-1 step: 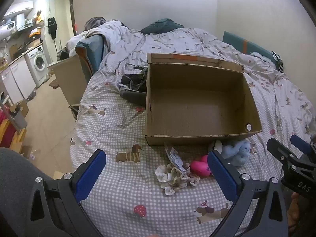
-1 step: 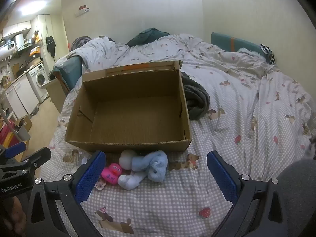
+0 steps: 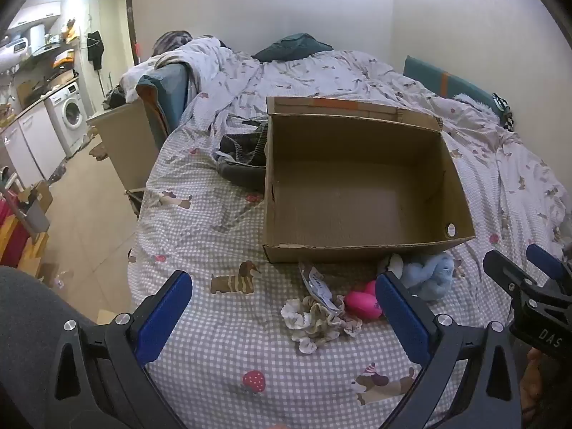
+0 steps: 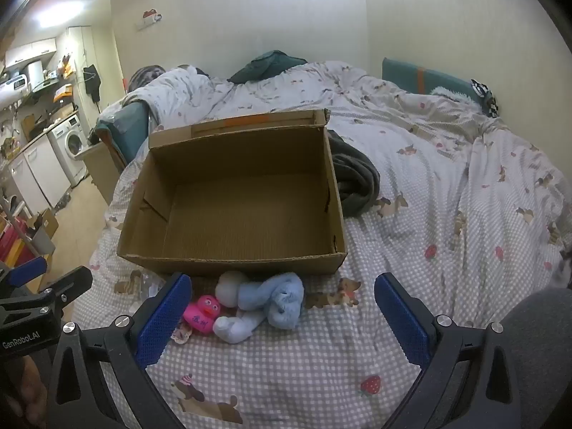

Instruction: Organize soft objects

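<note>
An open, empty cardboard box [image 3: 361,250] [image 4: 228,266] sits on the bed. In front of it lie a blue plush toy [image 3: 430,273] [image 4: 271,302], a pink duck toy [image 3: 363,302] [image 4: 202,312], a heap of pale scrunchies [image 3: 316,320] and a small silver packet [image 3: 316,284]. My left gripper [image 3: 282,307] is open, hovering before the scrunchies. My right gripper [image 4: 279,312] is open, with the blue plush between its fingers' line of sight. Each gripper shows at the edge of the other's view.
A dark grey garment [image 3: 243,162] [image 4: 354,175] lies beside the box. The checked bedsheet [image 3: 221,350] covers the bed, with a rumpled duvet [image 3: 321,71] behind. The bed's left edge drops to the floor [image 3: 89,207], with a washing machine [image 3: 69,114] beyond.
</note>
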{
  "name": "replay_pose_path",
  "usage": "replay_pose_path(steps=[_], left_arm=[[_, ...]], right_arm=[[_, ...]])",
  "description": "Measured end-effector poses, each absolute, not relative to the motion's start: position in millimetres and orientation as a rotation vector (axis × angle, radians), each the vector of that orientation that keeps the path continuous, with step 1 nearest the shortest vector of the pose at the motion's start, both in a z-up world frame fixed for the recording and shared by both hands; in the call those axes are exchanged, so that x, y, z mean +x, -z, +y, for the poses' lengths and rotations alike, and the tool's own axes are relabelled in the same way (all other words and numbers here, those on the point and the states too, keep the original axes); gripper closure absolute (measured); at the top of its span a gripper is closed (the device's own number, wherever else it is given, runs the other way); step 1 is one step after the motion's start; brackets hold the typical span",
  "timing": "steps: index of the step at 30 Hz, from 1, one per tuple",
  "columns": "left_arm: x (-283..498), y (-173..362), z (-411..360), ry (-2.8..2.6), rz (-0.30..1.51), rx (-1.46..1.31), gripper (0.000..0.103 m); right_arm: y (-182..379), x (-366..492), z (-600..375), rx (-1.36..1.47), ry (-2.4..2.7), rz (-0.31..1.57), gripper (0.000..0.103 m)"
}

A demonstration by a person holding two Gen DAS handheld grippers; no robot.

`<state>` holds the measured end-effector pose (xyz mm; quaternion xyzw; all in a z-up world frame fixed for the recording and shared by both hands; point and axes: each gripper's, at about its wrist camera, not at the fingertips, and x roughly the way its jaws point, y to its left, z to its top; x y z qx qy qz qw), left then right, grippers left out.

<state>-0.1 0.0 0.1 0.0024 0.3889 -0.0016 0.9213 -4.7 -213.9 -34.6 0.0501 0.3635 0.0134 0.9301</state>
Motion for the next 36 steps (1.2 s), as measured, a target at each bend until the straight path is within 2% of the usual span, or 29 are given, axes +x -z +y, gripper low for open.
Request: replay_pose_path(steps=[36], left_arm=[[-3,9,8,0.004,0.812,-0.005,0.001]], right_arm=[[37,-3,-214,0.102,-0.019,0.759,0.000]])
